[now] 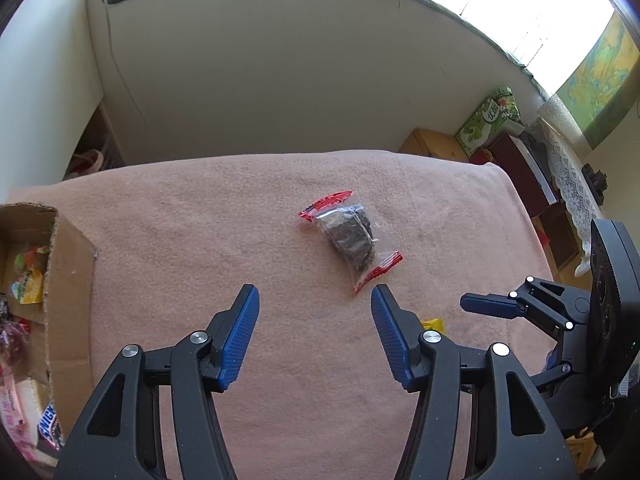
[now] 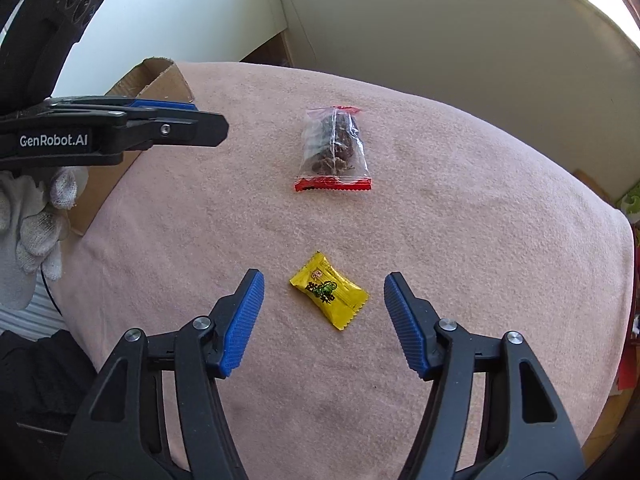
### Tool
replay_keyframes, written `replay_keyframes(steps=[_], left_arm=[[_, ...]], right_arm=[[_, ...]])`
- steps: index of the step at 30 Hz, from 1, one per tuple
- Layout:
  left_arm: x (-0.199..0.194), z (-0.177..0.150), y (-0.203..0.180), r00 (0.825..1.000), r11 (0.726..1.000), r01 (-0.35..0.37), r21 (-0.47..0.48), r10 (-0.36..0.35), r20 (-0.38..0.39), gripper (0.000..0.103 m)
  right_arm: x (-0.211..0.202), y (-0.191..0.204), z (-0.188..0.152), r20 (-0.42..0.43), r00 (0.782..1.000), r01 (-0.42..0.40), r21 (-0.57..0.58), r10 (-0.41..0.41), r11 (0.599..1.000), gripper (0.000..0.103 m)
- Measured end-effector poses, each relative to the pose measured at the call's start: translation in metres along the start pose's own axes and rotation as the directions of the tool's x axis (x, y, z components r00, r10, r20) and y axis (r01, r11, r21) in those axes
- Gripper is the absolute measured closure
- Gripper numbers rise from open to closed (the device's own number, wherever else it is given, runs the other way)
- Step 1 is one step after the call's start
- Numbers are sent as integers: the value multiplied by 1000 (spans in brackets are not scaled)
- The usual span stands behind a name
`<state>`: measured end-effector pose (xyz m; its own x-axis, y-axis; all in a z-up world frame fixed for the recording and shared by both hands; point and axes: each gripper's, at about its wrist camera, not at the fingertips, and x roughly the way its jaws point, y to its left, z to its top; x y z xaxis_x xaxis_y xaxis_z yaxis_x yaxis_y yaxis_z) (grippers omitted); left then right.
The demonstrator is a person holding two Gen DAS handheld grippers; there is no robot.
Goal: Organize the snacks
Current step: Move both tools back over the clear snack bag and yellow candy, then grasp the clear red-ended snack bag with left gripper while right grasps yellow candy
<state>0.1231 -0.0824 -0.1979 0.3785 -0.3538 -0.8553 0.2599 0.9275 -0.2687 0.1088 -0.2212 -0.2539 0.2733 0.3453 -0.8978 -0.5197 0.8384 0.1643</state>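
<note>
A clear snack packet with red ends and dark contents (image 1: 352, 238) lies on the pink cloth; it also shows in the right wrist view (image 2: 333, 148). My left gripper (image 1: 315, 300) is open and empty, just short of it; it shows side-on in the right wrist view (image 2: 192, 120). A small yellow candy packet (image 2: 328, 290) lies between the fingers of my open right gripper (image 2: 324, 292). In the left wrist view the candy (image 1: 433, 324) peeks out behind my right finger, and the right gripper (image 1: 486, 304) is at the right.
A cardboard box (image 1: 70, 280) holding several snacks stands at the table's left edge; its flap shows in the right wrist view (image 2: 160, 80). The pink cloth (image 2: 480, 240) covers the table. Boxes and furniture (image 1: 492, 120) stand beyond the far right edge.
</note>
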Motion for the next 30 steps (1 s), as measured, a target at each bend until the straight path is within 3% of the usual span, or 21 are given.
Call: replay_keyframes(steps=[8,17,30], left_arm=[[27,18,-15,999,998,29,-55,-30,-27,45],[50,33,-15,998,986,37,-160,-44,-43,45],[76,36,-26,995,995,-21,-101,11,-96,45]], right_arm=[[9,1,9,0,997,-73,-114,74,991,48],[20,-3,10,-5,996,-93,-142,93,985,48],[32,7,11,-39,995,-101,-181,96,978,48]])
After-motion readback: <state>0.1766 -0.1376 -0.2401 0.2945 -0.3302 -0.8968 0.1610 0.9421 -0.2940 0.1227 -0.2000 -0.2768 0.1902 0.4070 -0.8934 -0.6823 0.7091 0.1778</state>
